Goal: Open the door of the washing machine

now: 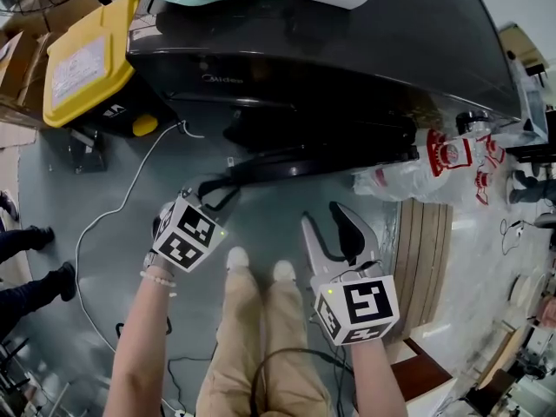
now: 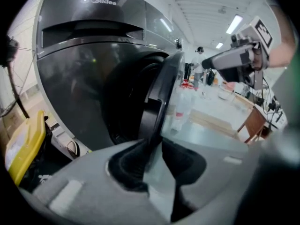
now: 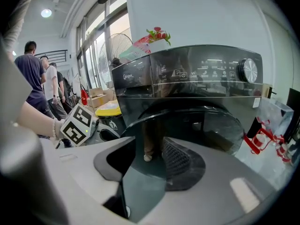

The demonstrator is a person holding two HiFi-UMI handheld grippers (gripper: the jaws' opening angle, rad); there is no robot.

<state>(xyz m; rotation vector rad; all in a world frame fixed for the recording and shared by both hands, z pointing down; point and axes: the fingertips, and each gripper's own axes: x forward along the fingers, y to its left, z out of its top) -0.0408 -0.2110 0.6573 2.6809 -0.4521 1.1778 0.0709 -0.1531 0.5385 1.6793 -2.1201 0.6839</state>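
Left gripper [image 1: 215, 191]: we hold it at the free edge of the door [image 1: 321, 159]. Its jaws are apart and the door's rim stands upright between them. The rim lies against the pad on the machine's side, with a gap to the other pad.
Right gripper [image 1: 330, 233]: our jaws are apart with nothing between them. It hangs clear of the door, pointing at its glass face.
Door: it is swung partly out from the washing machine [image 1: 347, 50]. It runs from inside our left gripper's jaws across in front of our right gripper.
Washing machine: dark grey, straight ahead of both grippers, beyond the door.
Yellow bin [image 1: 87, 59]: on the floor beyond and outward of our left gripper, just beside the machine.
White cable [image 1: 113, 215]: trails over the floor on the outer side of our left gripper.
Plastic bag [image 1: 434, 168]: red print, on the floor beyond and outward of our right gripper.
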